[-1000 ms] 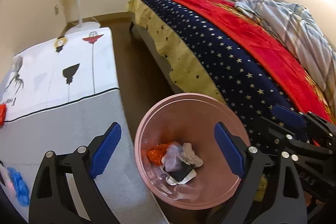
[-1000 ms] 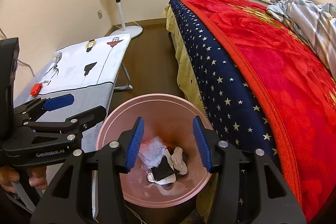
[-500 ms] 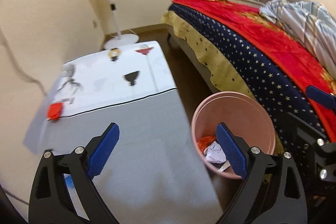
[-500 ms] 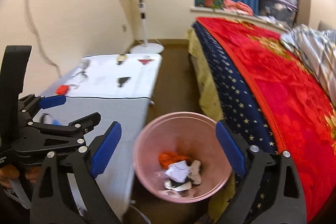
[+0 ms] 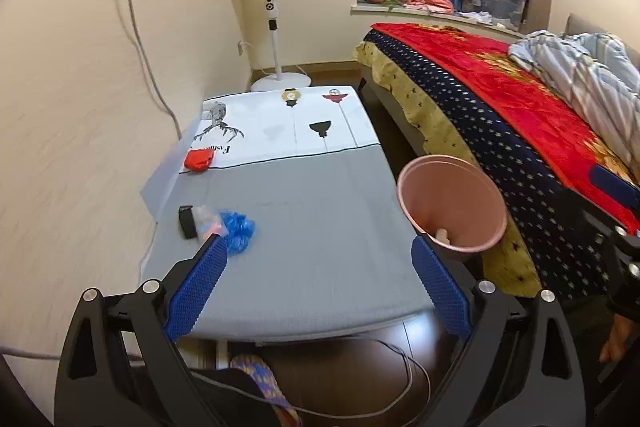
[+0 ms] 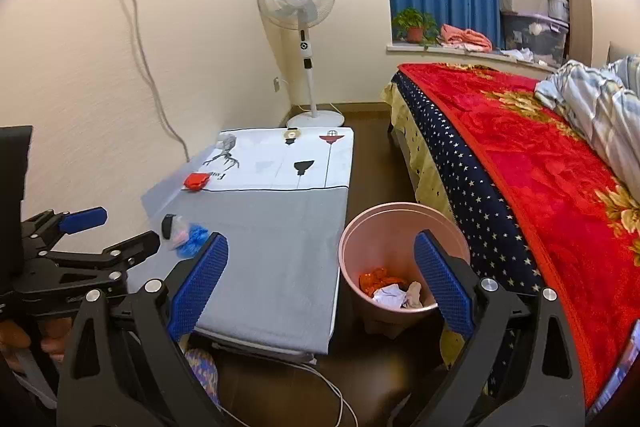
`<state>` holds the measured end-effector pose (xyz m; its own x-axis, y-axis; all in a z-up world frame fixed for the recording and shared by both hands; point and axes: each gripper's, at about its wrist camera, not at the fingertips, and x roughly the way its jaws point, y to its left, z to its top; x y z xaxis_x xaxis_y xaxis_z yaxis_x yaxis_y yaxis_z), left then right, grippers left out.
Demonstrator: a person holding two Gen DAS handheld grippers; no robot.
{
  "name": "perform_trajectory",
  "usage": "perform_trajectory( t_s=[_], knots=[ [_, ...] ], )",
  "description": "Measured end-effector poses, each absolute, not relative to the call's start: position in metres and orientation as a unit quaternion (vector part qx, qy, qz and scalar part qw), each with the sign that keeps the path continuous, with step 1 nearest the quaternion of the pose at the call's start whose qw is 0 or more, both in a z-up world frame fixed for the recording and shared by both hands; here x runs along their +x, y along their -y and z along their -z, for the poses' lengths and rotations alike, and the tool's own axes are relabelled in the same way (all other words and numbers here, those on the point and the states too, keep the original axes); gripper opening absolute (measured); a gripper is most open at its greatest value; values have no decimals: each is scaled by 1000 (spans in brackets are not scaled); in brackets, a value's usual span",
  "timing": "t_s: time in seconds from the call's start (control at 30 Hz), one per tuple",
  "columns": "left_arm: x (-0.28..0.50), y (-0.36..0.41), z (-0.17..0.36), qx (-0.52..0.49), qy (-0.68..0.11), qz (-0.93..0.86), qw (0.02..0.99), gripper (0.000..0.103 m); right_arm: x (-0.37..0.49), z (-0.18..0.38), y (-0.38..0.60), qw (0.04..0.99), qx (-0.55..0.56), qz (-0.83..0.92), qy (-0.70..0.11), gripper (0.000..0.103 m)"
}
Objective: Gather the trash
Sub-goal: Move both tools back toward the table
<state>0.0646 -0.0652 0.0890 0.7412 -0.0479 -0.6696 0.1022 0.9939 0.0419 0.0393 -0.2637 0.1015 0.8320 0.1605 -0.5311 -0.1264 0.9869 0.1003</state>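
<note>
A pink bin (image 6: 404,255) stands on the floor between the low table (image 6: 272,247) and the bed, with orange and white trash (image 6: 390,287) inside; it also shows in the left wrist view (image 5: 452,207). On the table lie a red wrapper (image 5: 198,159), a blue crumpled piece (image 5: 238,229), a clear bag with pink bits (image 5: 206,219) and a small black item (image 5: 185,221). My left gripper (image 5: 318,261) is open and empty above the table's near end. My right gripper (image 6: 320,261) is open and empty, above the table's edge and the bin.
A bed with a red and starred navy blanket (image 6: 520,179) fills the right side. A white standing fan (image 6: 304,35) is in the far corner. Cables (image 6: 320,383) lie on the dark floor under the table. The left gripper shows at the left (image 6: 80,251).
Both grippers have pulled up and back from over the bin and swung left toward the table. The right gripper's jaws have opened wide. The table's trash has come into view.
</note>
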Motion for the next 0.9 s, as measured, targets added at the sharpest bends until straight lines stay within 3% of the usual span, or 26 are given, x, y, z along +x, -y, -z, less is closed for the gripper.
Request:
perform_trajectory(
  t_s=[0.4,0.67,0.9],
  knots=[
    [26,41,-89,44,-333,17,942,95,33,-110,242,957,23,-86,-274,94],
    [83,-22,-92,49,-298,-98,948,95,104,-82,208,957,40,-88,-273,94],
    [147,-86,-88,26,-299,-196,933,95,184,-21,131,947,20,-136,-290,94]
  ],
)
